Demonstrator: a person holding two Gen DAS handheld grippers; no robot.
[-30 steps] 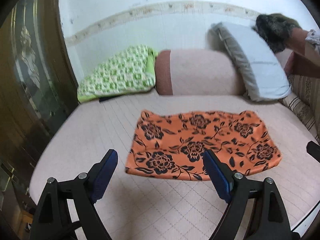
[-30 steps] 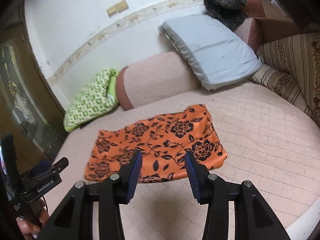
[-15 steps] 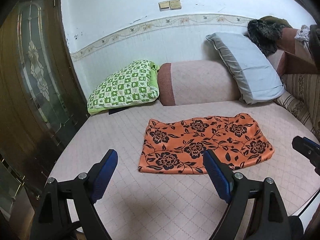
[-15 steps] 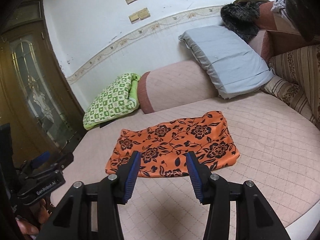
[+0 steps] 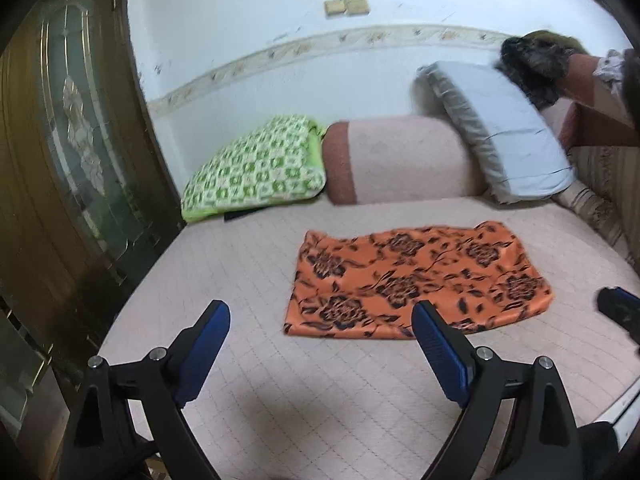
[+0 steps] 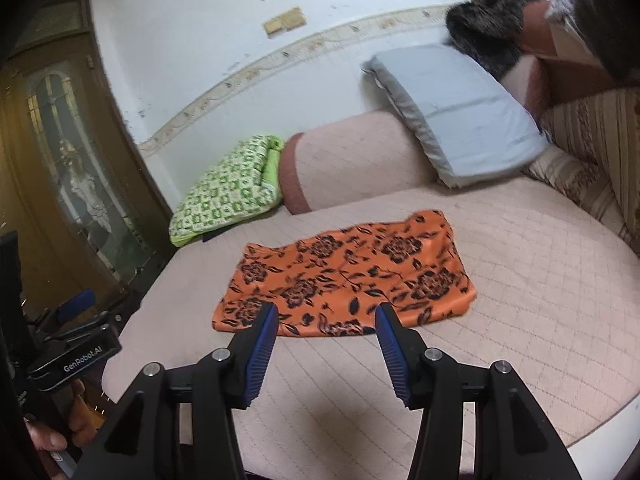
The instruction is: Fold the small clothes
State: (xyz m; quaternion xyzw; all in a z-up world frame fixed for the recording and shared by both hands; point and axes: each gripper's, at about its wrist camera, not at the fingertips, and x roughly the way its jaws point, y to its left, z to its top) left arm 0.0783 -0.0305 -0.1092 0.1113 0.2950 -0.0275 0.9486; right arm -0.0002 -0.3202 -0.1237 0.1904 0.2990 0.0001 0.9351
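Garment: the orange floral cloth [image 5: 420,280] lies flat on the pink quilted bed [image 5: 280,400], already a tidy rectangle with straight edges; it looks folded at least once, though the layers cannot be counted
Done so far: by my judgement the fold on this piece is finished or nearly so, since nothing holds it and it rests neatly
Left to do: perhaps one more fold or setting it aside; no other small clothes show on the bed
Left gripper [image 5: 320,328]: jaws spread wide and have just been opening, nothing between them; the cloth sits at centre right of the frame, beyond the tips, its near edge partly behind the right-hand finger
Right gripper [image 6: 326,328]: jaws about half apart and have just been opening, nothing gripped; the cloth fills mid-frame, its near edge showing just above and between the tips, apart from the pads
Surroundings: green checked pillow [image 5: 256,168] and grey pillow [image 5: 500,140] at the upper part of the frame
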